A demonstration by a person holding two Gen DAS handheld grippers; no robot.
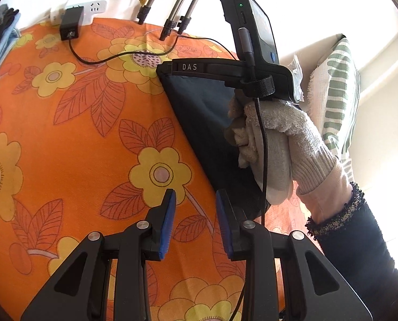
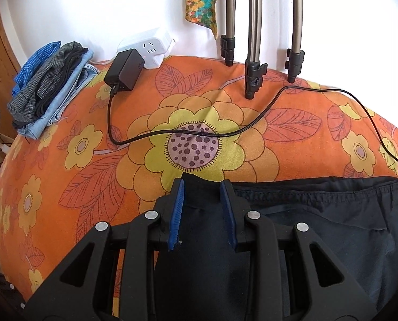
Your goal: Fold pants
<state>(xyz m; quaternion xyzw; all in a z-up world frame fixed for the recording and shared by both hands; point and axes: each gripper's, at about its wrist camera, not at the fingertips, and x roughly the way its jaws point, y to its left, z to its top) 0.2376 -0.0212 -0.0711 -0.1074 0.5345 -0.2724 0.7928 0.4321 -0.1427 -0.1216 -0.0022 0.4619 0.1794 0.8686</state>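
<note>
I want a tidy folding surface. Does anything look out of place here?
Yes: a black charger cable trails loosely across the orange floral cloth, running right up to the dark pants. It could snag during folding. The pants themselves lie flat, undamaged.

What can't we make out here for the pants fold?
- Pants extent: right wrist view cuts them off at the right and bottom edges; gripper body covers the near part.
- Pants far side: left wrist view, hidden behind the gloved hand and right gripper.
- Right gripper contact: open over the fabric; touching or hovering is unclear.
- Clothes pile: small, single items unreadable.
</note>
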